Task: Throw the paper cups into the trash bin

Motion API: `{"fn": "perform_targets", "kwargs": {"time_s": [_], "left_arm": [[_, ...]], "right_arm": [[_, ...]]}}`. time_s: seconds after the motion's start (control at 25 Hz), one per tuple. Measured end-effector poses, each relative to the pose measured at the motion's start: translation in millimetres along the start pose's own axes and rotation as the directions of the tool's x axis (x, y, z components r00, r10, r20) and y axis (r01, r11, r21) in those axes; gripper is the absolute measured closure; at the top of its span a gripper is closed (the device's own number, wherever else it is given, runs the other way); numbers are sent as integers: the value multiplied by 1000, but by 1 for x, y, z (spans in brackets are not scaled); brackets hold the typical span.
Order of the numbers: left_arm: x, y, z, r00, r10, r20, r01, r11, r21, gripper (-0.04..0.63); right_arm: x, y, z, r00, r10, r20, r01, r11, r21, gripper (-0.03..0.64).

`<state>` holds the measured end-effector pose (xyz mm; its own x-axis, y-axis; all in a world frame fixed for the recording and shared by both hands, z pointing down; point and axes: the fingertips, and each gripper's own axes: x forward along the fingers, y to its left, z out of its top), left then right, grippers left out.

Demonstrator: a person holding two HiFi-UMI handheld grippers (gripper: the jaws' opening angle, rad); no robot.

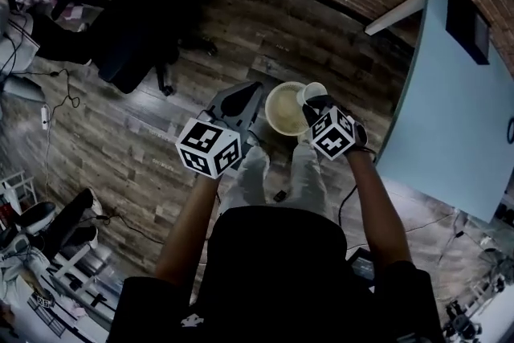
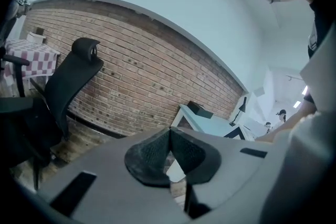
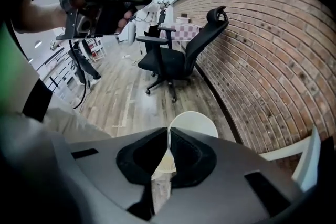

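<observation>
The fingers [image 3: 191,157] of the right gripper [image 3: 169,136] are pinched shut on the thin wall of a white paper cup [image 3: 193,122]. In the head view the cup sits at the far right edge of the round cream-lined trash bin [image 1: 279,115], which stands on the wooden plank floor [image 1: 161,116]. The left gripper [image 2: 169,136] has its fingers pressed together with nothing between them, and is just left of the bin. A pale blue counter [image 1: 458,116] stands to the right.

Your left gripper [image 2: 169,135] and right gripper [image 3: 169,136] have grey bodies with black textured pads [image 2: 149,157]. Each carries a white cube [image 1: 209,147] printed with black square markers. You wear a black short-sleeved top [image 1: 273,269] and pale grey trousers [image 1: 309,177].
</observation>
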<state>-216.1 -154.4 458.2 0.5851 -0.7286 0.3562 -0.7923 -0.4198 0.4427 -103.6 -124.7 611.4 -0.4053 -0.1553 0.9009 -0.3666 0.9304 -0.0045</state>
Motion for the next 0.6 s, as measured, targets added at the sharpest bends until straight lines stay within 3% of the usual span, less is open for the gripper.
{"fn": "perform_targets", "kwargs": {"time_s": [0.6], "left_arm": [[76,22,-113,974,-59,-219,58,998,-10,591]], "right_arm": [[88,-8,-83,998,-29,-53,39,981,188,595]]}}
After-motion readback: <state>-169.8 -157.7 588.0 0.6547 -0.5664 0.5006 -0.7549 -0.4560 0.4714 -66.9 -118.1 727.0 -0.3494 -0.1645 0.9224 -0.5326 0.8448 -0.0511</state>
